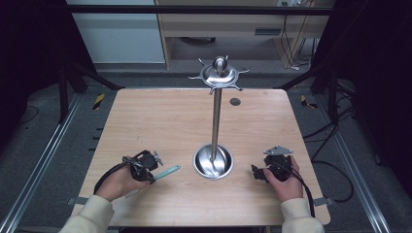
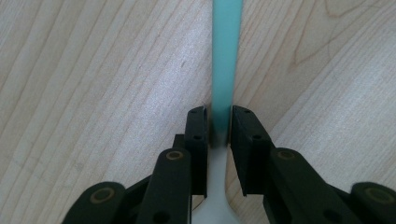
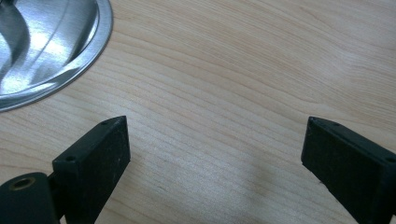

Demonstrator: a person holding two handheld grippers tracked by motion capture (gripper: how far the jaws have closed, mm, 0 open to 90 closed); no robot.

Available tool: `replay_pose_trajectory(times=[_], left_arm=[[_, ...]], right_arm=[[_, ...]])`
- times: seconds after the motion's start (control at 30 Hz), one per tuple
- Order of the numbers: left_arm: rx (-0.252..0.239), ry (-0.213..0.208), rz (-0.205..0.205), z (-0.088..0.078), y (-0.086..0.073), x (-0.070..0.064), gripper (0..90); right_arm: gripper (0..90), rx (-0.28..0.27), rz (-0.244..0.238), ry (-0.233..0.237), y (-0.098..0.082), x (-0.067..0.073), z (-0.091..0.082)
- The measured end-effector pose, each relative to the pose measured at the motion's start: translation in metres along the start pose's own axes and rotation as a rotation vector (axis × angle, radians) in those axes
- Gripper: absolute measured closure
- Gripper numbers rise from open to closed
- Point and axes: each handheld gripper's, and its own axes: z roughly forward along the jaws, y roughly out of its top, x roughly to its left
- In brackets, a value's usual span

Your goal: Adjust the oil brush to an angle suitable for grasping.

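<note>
The left hand-held gripper (image 2: 219, 123) is seen clamped on a teal utensil handle (image 2: 226, 56), both black pads pressed against its sides; in the left gripper view the handle runs straight up between the jaws and turns whitish below them, near the bottom edge. In the high view the left hand-held gripper (image 1: 154, 171) is held low over the front left of the table (image 1: 160, 116), with the teal handle (image 1: 168, 171) sticking out to the right, just above or on the wood; contact with the table cannot be told. The right hand-held gripper (image 3: 215, 154) is seen with its jaws spread wide and nothing between them, only bare wood grain beneath. In the high view it (image 1: 256, 173) is held at the front right, pointing left toward the round steel base (image 1: 213, 162) of a utensil stand. A steel pole (image 1: 216, 116) rises from that base to a round top disc with hooks (image 1: 219, 75). The base rim (image 3: 70, 60) is caught at the upper left of the right gripper view, near the jaws but apart from them.
</note>
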Motion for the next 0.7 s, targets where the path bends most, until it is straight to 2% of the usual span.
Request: replay_pose_trajectory(times=[0.2, 0.47, 0.53, 0.7], left_arm=[[0.002, -0.016, -0.001, 0.001, 0.001, 0.001, 80.3], [0.001, -0.017, 0.002, 0.000, -0.001, 0.000, 81.4], [-0.007, -0.020, 0.000, -0.002, -0.002, -0.001, 81.5], [-0.085, -0.023, -0.024, -0.014, -0.010, -0.002, 81.5]], right_arm=[[8.6, 0.002, 0.000, 0.001, 0.000, 0.000, 0.000], [8.6, -0.001, 0.002, 0.000, 0.000, 0.000, 0.000], [8.6, -0.001, 0.003, 0.001, 0.000, 0.000, 0.000], [8.6, 0.002, 0.000, -0.001, 0.000, 0.000, 0.000]])
